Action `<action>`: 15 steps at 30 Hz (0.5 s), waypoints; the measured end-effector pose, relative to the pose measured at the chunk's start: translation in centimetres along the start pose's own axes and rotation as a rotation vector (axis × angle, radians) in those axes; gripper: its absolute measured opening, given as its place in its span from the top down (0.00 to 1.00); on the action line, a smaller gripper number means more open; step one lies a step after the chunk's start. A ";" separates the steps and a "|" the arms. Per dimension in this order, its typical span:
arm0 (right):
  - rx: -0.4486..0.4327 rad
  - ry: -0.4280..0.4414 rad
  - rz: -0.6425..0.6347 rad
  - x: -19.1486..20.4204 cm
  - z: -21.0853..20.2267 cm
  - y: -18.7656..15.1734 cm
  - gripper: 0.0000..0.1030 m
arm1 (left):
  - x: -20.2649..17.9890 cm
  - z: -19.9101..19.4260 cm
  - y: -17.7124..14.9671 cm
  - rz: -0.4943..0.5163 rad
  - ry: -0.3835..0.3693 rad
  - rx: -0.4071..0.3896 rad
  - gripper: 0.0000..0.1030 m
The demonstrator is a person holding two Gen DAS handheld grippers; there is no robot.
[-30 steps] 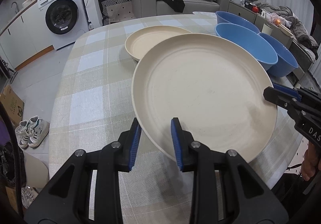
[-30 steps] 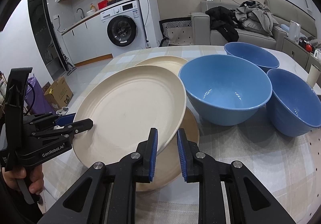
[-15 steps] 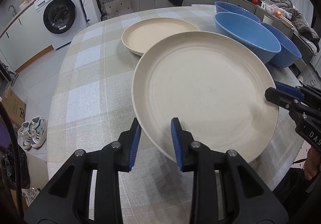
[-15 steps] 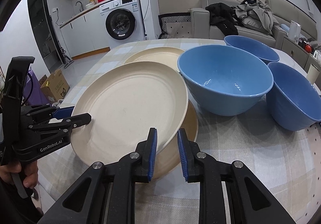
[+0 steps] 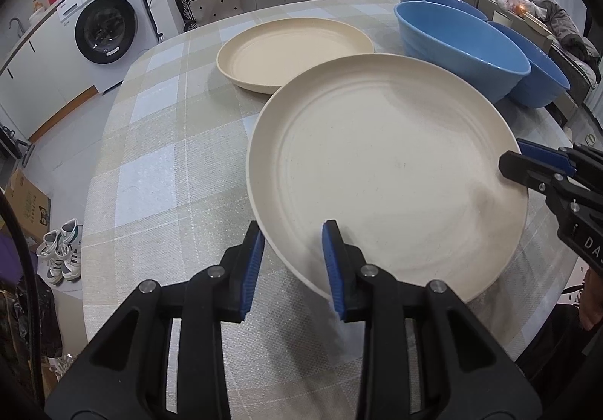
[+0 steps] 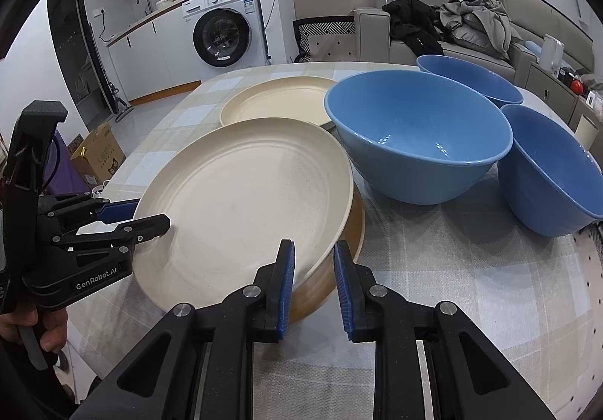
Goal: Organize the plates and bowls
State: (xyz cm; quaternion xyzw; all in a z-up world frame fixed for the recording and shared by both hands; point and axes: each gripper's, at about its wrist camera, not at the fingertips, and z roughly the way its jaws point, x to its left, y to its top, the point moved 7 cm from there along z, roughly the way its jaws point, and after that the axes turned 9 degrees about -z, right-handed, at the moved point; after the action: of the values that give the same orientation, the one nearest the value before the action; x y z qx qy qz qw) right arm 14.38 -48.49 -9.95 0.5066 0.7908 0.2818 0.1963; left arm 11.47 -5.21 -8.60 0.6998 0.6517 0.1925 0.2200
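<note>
Both tongs, left (image 5: 292,261) and right (image 6: 312,280), pinch opposite rims of a smooth, round, cream plate (image 6: 245,201), angled downward over another plate (image 6: 331,265) at lower centre.

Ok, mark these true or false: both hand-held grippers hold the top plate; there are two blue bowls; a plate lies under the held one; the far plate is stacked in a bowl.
1. Both the left hand-held gripper and right hand-held gripper clamp the top plate: true.
2. Two blue bowls: false, three.
3. Another plate lies under it: true.
4. The far plate sits in a bowl: false, it rests on the table.
</note>
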 end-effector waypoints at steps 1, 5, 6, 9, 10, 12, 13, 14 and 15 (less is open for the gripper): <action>0.001 -0.004 0.000 -0.1 0.1 -0.1 0.78 | 0.0 0.1 0.0 0.003 0.002 0.000 0.73; 0.008 -0.014 -0.007 -0.2 0.4 -0.3 0.78 | -0.1 0.2 -0.1 0.009 0.003 0.002 0.73; 0.008 -0.018 -0.010 -0.2 0.4 -0.4 0.78 | -0.2 0.3 -0.1 0.013 0.005 0.003 0.73; 0.014 -0.028 -0.016 -0.1 0.6 -0.5 0.77 | -0.3 0.4 -0.2 0.024 0.007 0.006 0.72; 0.016 -0.034 -0.019 -0.2 0.7 -0.5 0.77 | -0.4 0.5 -0.3 0.029 0.007 0.009 0.72; 0.023 -0.044 -0.024 -0.2 0.9 -0.6 0.77 | -0.5 0.6 -0.4 0.039 0.008 0.012 0.72; 0.024 -0.047 -0.024 -0.2 1.0 -0.7 0.77 | -0.6 0.8 -0.4 0.041 0.008 0.014 0.72; 0.026 -0.050 -0.026 -0.2 1.1 -0.7 0.77 | -0.7 0.8 -0.5 0.043 0.008 0.017 0.72; 0.030 -0.053 -0.027 -0.3 1.3 -0.8 0.77 | -0.7 0.9 -0.5 0.047 0.013 0.015 0.71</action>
State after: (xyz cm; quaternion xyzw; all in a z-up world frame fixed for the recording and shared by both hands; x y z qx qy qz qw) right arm 14.69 -48.72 -11.42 0.5059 0.7963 0.2537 0.2135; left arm 11.53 -5.96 -9.57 0.7154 0.6379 0.1971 0.2060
